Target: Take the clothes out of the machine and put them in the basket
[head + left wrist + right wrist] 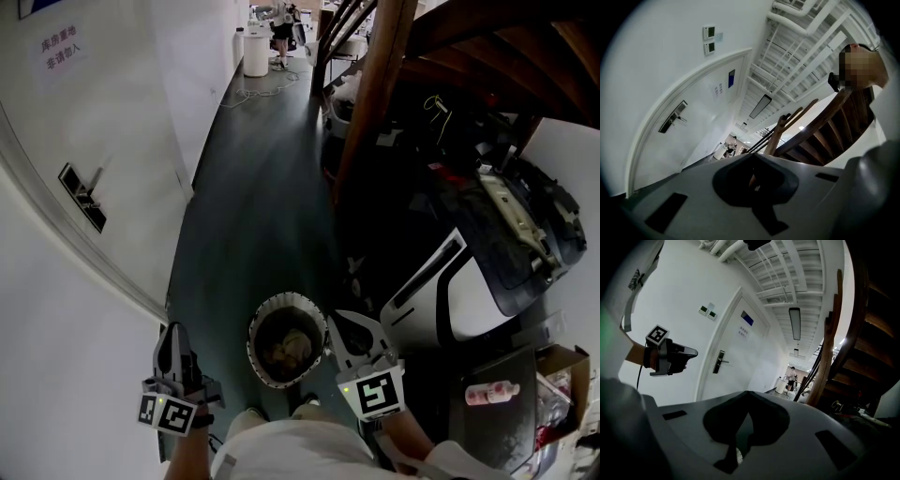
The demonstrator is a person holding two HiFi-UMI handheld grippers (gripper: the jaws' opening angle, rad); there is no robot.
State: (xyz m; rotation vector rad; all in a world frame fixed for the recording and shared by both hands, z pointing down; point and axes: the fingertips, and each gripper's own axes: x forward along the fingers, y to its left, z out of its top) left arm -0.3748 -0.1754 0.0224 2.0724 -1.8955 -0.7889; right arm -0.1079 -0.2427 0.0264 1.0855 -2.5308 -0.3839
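**A:** Both tools are idle here. The left gripper (174,332) has its jaws pressed together on nothing, and so does the right gripper (334,324). Each one's own view shows the tips meeting with nothing between them.

**B:** And the laundry?

**A:** The clothes (289,345) are a pale bundle at the bottom of the round basket (257,323), bottom centre of the head view, right at the person's feet. The right gripper hangs just beside its rim.

**B:** So what could go wrong from here?

**A:** The basket is so close underfoot that a step or a low swing of that right tool could knock it over. The white unit with the dark panel (466,298) at centre right looks to me like the machine, though I can't tell whether anything is left inside. Reaching in with the jaws shut would only push the cloth around.

**B:** What about the room?

**A:** The floor (253,197) is dark green and bare, running to the top of the frame. There's a white door (56,112) at upper left and a wooden staircase (375,84) at upper right. Its post crowds any turn toward the machine, and there's clutter underneath it.
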